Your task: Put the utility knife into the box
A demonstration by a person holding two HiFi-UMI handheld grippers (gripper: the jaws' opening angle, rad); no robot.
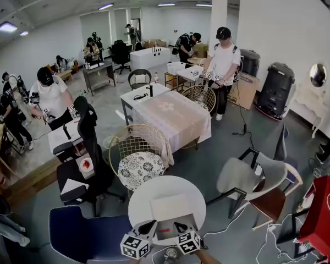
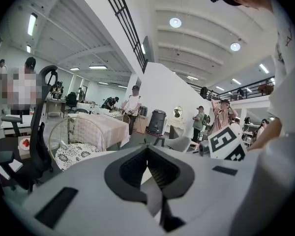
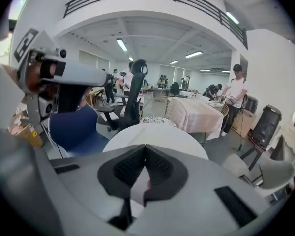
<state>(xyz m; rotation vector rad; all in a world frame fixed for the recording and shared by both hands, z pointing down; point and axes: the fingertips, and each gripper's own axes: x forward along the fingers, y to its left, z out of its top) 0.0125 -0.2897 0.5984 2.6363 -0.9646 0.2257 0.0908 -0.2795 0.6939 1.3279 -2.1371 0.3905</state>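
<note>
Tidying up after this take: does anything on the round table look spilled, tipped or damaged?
Nothing stands out. The box sits flat on the white round table, with no spill or damage visible around it.

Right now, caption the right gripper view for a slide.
Shut jaws of the right gripper over the round white table.

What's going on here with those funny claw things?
A person holds two white grippers over a round white table. The left gripper and the right gripper both have their jaws shut, with nothing between them. A shallow grey box sits on the table just beyond them. I can't make out the utility knife.
</note>
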